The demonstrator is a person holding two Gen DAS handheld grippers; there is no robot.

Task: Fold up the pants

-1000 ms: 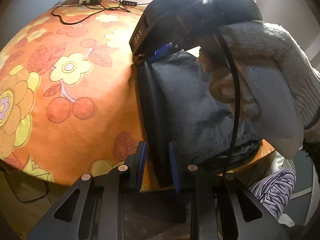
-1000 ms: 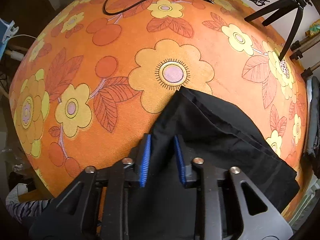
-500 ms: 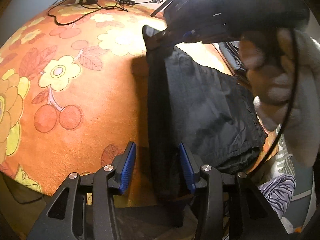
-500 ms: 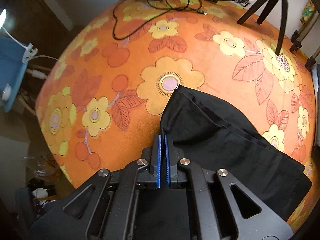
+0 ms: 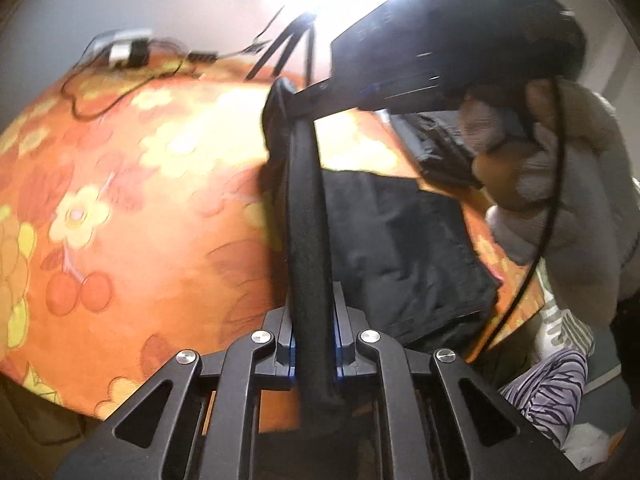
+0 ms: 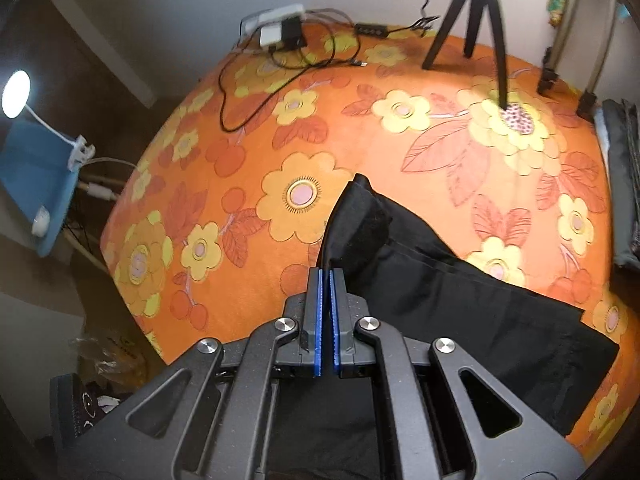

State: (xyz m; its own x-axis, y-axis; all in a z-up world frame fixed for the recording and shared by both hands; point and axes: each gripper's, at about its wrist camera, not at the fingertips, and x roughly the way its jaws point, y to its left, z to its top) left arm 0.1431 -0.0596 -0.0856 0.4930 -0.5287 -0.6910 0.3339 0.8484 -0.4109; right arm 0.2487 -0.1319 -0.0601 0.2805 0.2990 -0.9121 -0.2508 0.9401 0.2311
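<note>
The black pants (image 5: 404, 248) lie partly on the orange floral tablecloth (image 5: 120, 208), with one long edge raised clear of it and stretched between the two grippers. The left gripper (image 5: 312, 344) has just been closing, and its blue pads now clamp a thick rolled edge of the fabric. The right gripper (image 6: 326, 312) is fully closed on the pants' far corner, which stands up in a peak above the cloth; in the left wrist view it is held by a hand (image 5: 552, 184) in a knitted glove. Risk: the left grip sits on a bunched roll, so layers may slip out unevenly and skew the fold. Uneven lifting by the two hands would twist the edge. A carry toward the rear could bring the fabric against the tripod (image 6: 476, 12) or cables (image 6: 280, 68).
</note>
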